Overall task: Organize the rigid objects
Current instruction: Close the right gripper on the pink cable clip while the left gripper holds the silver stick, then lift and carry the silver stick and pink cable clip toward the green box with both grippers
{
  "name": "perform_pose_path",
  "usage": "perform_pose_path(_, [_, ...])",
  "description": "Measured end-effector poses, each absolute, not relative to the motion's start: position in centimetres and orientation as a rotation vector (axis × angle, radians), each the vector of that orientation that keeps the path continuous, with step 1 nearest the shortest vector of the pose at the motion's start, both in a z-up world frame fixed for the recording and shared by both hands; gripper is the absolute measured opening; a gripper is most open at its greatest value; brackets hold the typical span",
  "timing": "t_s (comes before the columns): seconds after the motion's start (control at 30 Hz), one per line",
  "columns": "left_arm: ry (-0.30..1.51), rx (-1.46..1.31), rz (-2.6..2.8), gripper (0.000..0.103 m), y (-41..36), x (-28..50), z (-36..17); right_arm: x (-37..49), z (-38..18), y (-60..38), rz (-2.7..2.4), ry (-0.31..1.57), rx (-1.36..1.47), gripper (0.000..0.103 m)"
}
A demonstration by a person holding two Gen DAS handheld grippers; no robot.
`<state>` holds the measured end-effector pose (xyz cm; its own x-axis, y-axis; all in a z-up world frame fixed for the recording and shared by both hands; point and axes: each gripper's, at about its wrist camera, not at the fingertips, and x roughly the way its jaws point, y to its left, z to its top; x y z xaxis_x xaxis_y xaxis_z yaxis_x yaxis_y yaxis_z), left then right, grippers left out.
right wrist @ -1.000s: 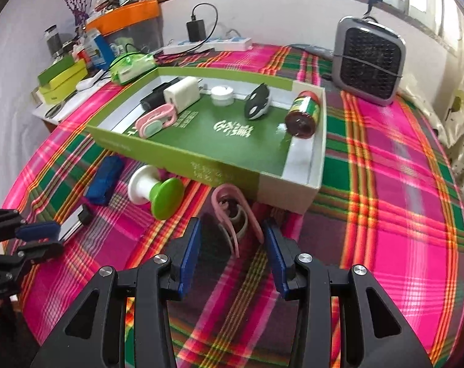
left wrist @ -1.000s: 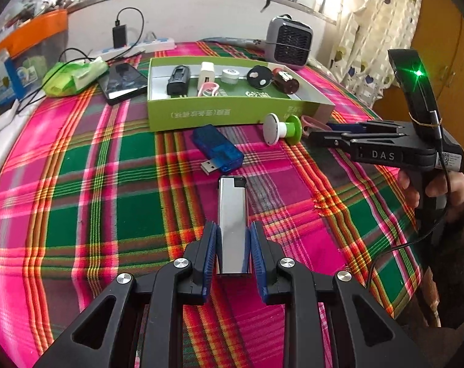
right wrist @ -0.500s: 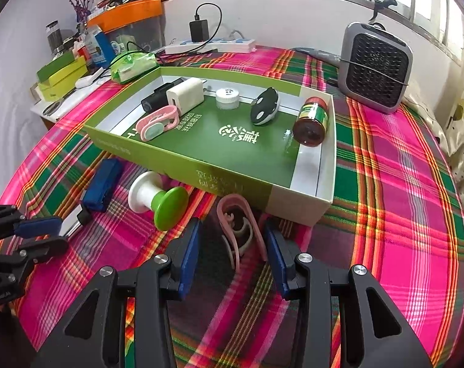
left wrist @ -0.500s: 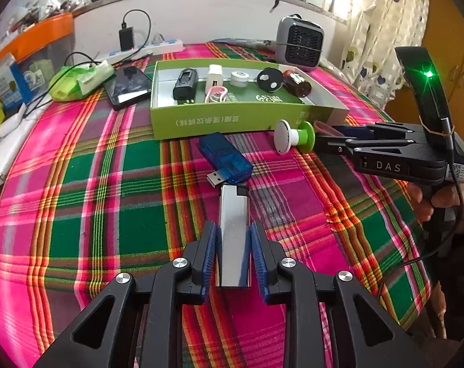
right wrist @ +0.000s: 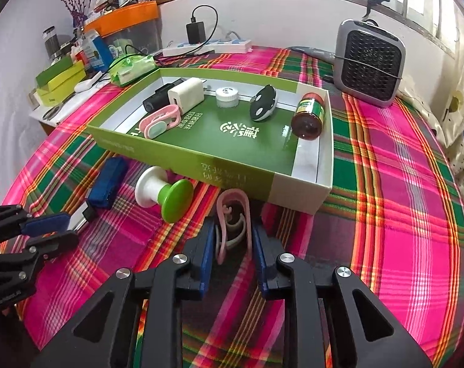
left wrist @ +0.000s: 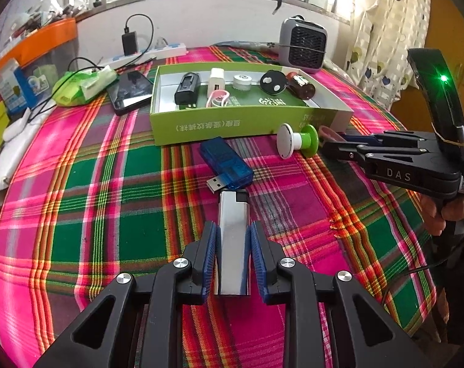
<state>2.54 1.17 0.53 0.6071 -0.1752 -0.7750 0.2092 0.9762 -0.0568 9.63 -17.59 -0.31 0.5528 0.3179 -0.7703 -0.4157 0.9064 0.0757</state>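
My left gripper [left wrist: 233, 230] is shut on a silver lighter [left wrist: 233, 214], which points toward a blue USB stick [left wrist: 229, 161] on the plaid cloth. My right gripper [right wrist: 233, 227] is shut on a pink clip [right wrist: 235, 214] lying just in front of the green box [right wrist: 201, 159]. Both blue pads touch the clip's sides. A white and green spool [right wrist: 164, 194] lies left of the clip. In the left wrist view the right gripper [left wrist: 333, 144] reaches in from the right beside the spool [left wrist: 296, 144], close to the green box [left wrist: 247, 122].
Inside the box lie a black charger [left wrist: 187, 87], a white adapter [right wrist: 186, 95], another pink clip [right wrist: 160, 121], a small white jar [right wrist: 227, 96], a black oval gadget [right wrist: 262, 107] and a brown jar [right wrist: 310, 115]. A grey fan heater [right wrist: 370, 61], phone [left wrist: 131, 90] and power strip [right wrist: 207, 47] stand behind.
The right gripper's fingers have drawn together onto the pink clip. The left gripper keeps its hold on the lighter, and its view has shifted only slightly.
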Motion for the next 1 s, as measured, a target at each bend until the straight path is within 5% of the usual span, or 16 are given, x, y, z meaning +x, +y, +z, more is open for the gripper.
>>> perform_pose_path(1.0, [0.874,0.032,-0.229,0.022,0.9,2.4,1.0,7.0,0.6,-18.0,0.405,0.857,-0.039,0.024])
